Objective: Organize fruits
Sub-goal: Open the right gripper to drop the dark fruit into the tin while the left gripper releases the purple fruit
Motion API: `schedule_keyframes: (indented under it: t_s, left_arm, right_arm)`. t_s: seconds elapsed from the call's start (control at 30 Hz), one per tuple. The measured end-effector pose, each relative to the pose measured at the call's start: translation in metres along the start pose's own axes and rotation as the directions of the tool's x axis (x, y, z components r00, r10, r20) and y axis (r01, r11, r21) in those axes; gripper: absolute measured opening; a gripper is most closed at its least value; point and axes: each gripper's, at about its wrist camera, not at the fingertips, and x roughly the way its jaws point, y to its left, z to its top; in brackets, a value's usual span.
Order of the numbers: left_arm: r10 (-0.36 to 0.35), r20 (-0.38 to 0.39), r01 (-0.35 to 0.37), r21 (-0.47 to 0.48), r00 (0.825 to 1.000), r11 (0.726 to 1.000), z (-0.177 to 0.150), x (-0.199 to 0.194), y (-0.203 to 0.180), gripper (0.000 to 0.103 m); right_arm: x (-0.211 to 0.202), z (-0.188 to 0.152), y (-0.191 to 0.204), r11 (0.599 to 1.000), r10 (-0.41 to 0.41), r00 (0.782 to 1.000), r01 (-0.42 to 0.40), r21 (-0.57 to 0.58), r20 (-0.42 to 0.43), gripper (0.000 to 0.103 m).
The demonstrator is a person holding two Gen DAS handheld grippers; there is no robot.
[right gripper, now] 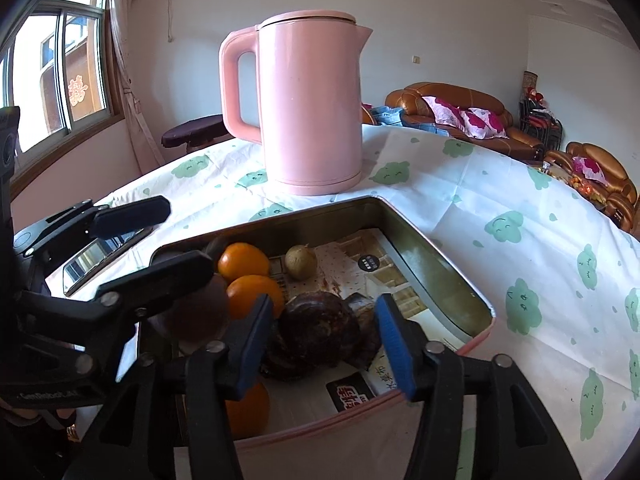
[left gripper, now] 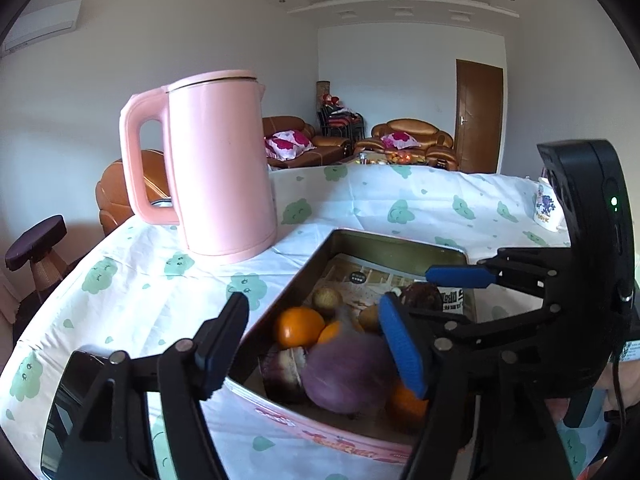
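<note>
Both tools gape empty over the tin [right gripper: 440,264]: left tool [left gripper: 316,340] low in its frame above a purple fruit [left gripper: 348,372], right tool [right gripper: 320,344] above a dark knobbly fruit [right gripper: 316,332]. Smooth oranges [right gripper: 244,260] lie beside. Behind, a pink kettle [right gripper: 312,112] stands on the cloud-print desk [right gripper: 520,208]; sofas [right gripper: 452,100] beyond.

surface: table [right gripper: 500,184] under a white cloth printed with green clouds | on it: pink kettle [right gripper: 312,104] upright at the far side; open tin [right gripper: 436,264] just in front of it; phone [right gripper: 100,256] left of the tin; mug [left gripper: 546,204] at the far right edge
</note>
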Motion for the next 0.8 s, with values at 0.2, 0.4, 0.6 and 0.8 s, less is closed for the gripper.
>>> schedule_keyframes:
  t_s: [0.2, 0.4, 0.6, 0.8]
  left_arm:
    - [-0.015, 0.035, 0.015, -0.001, 0.999, 1.000, 0.004, -0.010, -0.002, 0.078]
    - [-0.020, 0.090, 0.022, -0.028, 0.996, 0.999, 0.009, -0.024, 0.000, 0.087]
    - [-0.008, 0.120, 0.013, -0.043, 0.993, 0.999, 0.012, -0.031, -0.001, 0.095]
    - [-0.007, 0.116, 0.011, -0.031, 0.993, 0.999, 0.012, -0.030, -0.007, 0.099]
  right_arm:
    - [-0.013, -0.002, -0.001, 1.000, -0.018, 1.000, 0.018, 0.001, 0.026, 0.064]
    - [-0.031, -0.008, -0.012, 0.995, -0.095, 0.994, 0.094, 0.023, 0.055, 0.065]
    - [-0.059, -0.013, -0.037, 0.978, -0.191, 0.976, 0.179, 0.108, 0.103, 0.074]
    - [-0.078, -0.015, -0.042, 0.970, -0.228, 0.964, 0.213, 0.119, 0.138, 0.074]
